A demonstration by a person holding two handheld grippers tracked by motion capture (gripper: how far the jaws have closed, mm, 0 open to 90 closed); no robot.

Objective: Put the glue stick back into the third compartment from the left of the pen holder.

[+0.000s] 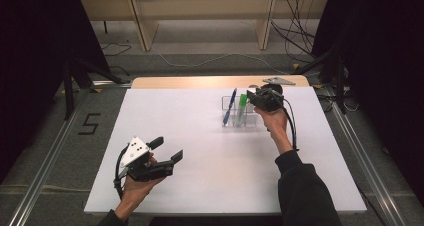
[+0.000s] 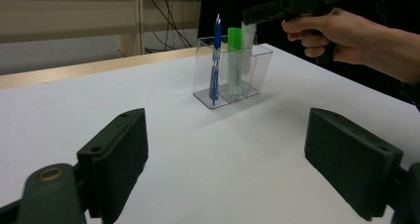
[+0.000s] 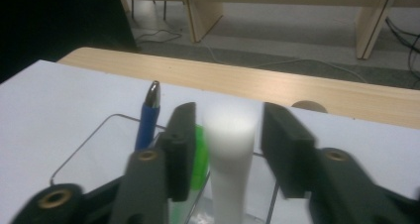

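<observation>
white tube point(image 3: 229, 154) stands upright, long axis vertical, in a clear pen holder point(image 1: 239, 117) near the desk's far edge, between the right gripper's point(image 3: 225, 149) parted jaws, untouched; left gripper point(image 2: 225, 149) spread wide

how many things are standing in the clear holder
3: a blue pen in its left compartment, a green marker in the middle, and a white stick between the right gripper's open jaws, not pressed.

- Left gripper point(image 1: 167, 150) held low in the left hand point(image 1: 134, 185), jaws spread wide, nothing between them.
- Right gripper point(image 3: 227, 144) raised on an outstretched right forearm point(image 1: 286, 141), jaws parted, pads not pressing.
</observation>
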